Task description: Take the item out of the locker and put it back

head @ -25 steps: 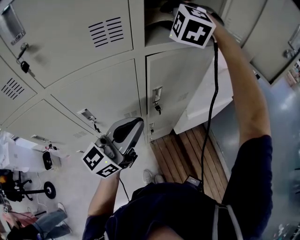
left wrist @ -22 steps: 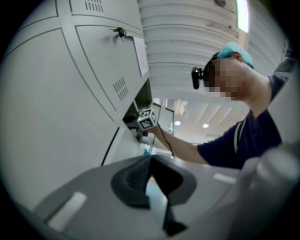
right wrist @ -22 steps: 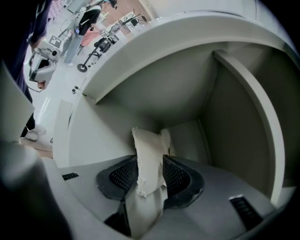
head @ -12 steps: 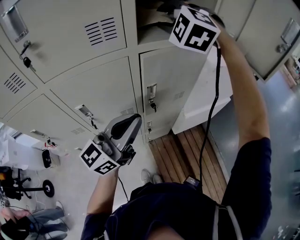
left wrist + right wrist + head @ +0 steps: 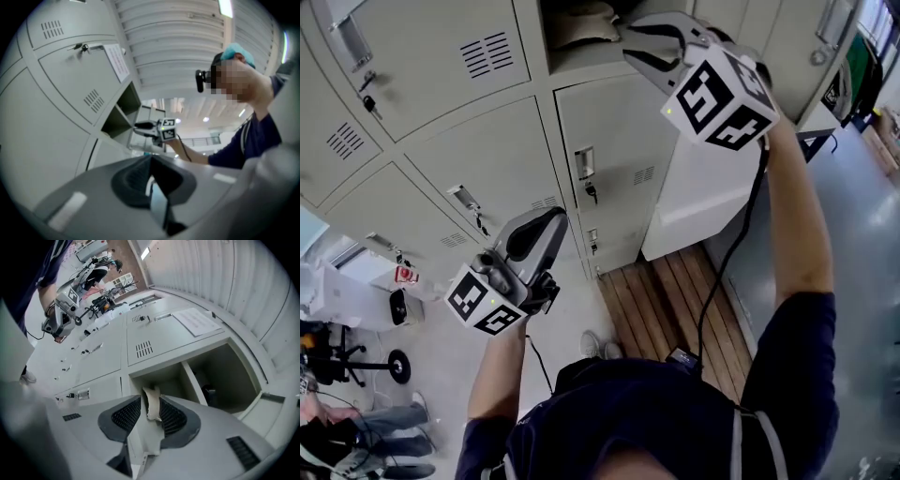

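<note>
Lying in the open locker [image 5: 574, 58] at the top of the head view, the beige item [image 5: 581, 23] sits just left of the right tongs' [image 5: 645, 39] tips, untouched. The right gripper view shows it through their gap. Those tongs stand apart, having just been closing slightly. The left tongs [image 5: 549, 223], at lower left, are together and empty.

Lockers [image 5: 487, 169]: painted sheet metal, matt pale grey, smooth. Item [image 5: 581, 23] in the open compartment: cream, crumpled, cloth-like, matt. Platform [image 5: 666, 300] at the locker foot: brown wooden slats, grained. Floor [image 5: 858, 244]: smooth grey, slightly glossy. Door notice [image 5: 197, 319]: white paper.
</note>
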{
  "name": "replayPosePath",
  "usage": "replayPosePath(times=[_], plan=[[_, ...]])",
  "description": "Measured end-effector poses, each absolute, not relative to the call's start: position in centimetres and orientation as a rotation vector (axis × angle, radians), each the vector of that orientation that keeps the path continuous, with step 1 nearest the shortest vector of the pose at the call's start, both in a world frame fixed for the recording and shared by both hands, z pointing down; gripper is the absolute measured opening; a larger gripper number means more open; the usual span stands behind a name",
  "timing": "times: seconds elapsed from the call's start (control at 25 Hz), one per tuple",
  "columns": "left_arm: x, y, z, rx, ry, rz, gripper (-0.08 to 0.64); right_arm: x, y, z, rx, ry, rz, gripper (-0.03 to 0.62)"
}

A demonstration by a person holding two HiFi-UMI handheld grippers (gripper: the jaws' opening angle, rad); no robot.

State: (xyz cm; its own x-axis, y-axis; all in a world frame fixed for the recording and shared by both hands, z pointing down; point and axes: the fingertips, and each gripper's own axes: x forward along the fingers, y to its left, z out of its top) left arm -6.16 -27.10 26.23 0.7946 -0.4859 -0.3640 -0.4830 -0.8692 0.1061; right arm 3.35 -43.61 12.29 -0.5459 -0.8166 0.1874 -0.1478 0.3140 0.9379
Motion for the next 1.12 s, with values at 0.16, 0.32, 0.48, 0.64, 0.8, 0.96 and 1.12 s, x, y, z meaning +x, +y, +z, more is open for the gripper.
replayPosePath(times=[0.16,0.32,0.48,0.64,0.8,0.96,1.12], plan=[[-5.5,-25.5,25.6,2.999,-0.814,-0.581,0.003,5.5,-39.2,11.7,0.918,-1.953,-1.3,0.101],[-5.8,-24.2,25.2,3.011,-0.83,-0.562,0.003,6.7,-35.1,11.2,0.98,-2.006,-1.346,0.066],[-6.5,-22.5,24.8,3.042,-0.836,-0.545,0.003,6.8,-31.1,10.9,1.028,-2.017,-1.375,0.05],[-8.0,-20.0,24.4,3.071,-0.826,-0.53,0.003,5.8,-27.3,11.3,1.093,-2.081,-1.373,0.032],[-10.4,-16.7,24.5,3.087,-0.813,-0.519,0.003,4.1,-23.1,12.3,1.17,-2.144,-1.331,0.023],[-12.5,-13.1,24.6,3.096,-0.784,-0.514,0.003,2.5,-18.6,14.0,1.23,-2.216,-1.258,0.021],[-13.6,-9.8,24.6,3.11,-0.759,-0.516,0.003,1.3,-14.3,14.8,1.306,-2.334,-1.174,0.015]])
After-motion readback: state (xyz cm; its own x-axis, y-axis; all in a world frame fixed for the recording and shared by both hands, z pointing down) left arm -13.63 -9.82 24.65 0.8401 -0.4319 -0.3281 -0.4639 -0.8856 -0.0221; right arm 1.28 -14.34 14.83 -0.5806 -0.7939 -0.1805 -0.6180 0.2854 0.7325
